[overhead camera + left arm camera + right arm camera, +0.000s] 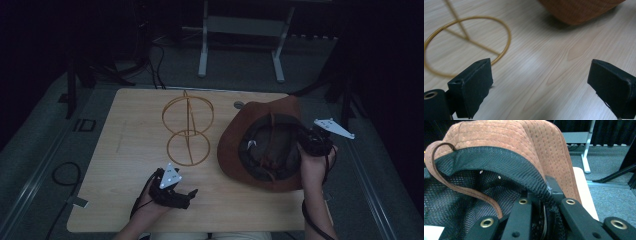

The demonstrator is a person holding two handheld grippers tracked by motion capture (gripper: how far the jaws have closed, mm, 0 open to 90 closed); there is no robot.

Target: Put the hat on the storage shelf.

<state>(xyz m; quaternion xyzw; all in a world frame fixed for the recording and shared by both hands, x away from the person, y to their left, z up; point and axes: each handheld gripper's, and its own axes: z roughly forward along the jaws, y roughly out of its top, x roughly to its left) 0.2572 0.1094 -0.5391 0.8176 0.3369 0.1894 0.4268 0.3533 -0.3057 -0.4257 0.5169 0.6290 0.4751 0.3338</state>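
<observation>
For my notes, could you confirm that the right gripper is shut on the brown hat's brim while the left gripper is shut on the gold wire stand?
Not quite: the left gripper is open over bare wooden table, beside the gold wire stand, as the left gripper view shows. The right gripper is indeed shut on the brown hat.

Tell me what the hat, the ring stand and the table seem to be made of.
Hat: looks like brown suede or a suede-like fabric, matte with stitched rows; black mesh lining inside. Ring stand: thin wire, likely metal, gold-coloured with a slight sheen. Table: pale wood or wood-look laminate, smooth, with visible grain.
</observation>
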